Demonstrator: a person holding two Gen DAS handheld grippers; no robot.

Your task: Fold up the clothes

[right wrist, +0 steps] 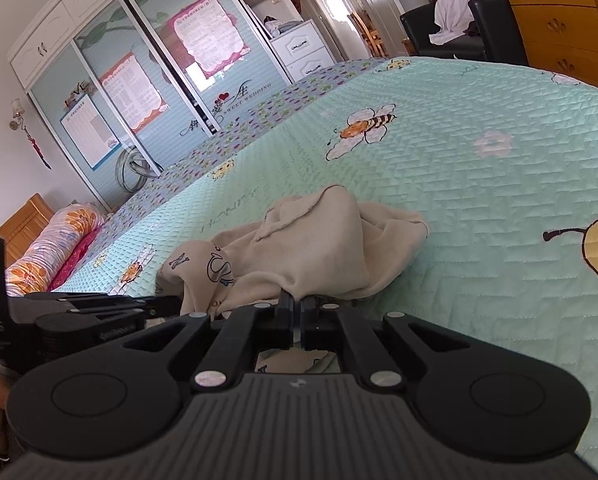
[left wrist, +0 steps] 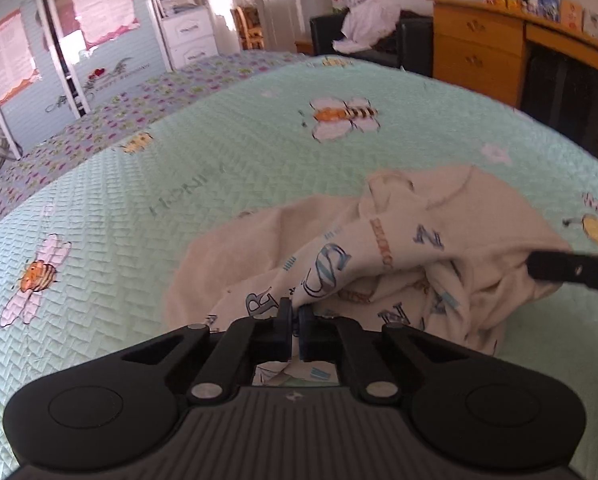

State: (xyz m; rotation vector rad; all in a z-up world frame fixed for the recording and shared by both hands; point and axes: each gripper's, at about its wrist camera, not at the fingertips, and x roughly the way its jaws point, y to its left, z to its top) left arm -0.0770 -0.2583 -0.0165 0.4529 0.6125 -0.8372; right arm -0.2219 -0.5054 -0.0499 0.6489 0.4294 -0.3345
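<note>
A cream garment (left wrist: 399,248) printed with blue and orange letters lies crumpled on the mint-green bee quilt (left wrist: 219,152). In the left wrist view my left gripper (left wrist: 295,312) is shut, its tips pinching a printed fold at the garment's near edge. My right gripper (left wrist: 539,268) reaches in from the right side and grips the garment's far right part. In the right wrist view the right gripper (right wrist: 298,305) is shut on the plain cream side of the garment (right wrist: 323,240), which bunches up in front of it. The left gripper (right wrist: 167,305) shows at the left, its tips buried in the cloth.
The quilt (right wrist: 479,200) spreads wide around the garment. A wardrobe with sliding doors (right wrist: 139,80) stands beyond the bed. A black chair with white clothes (left wrist: 371,24) and a wooden desk (left wrist: 479,48) stand at the far right. A flowered pillow (right wrist: 55,248) lies at the bed's left end.
</note>
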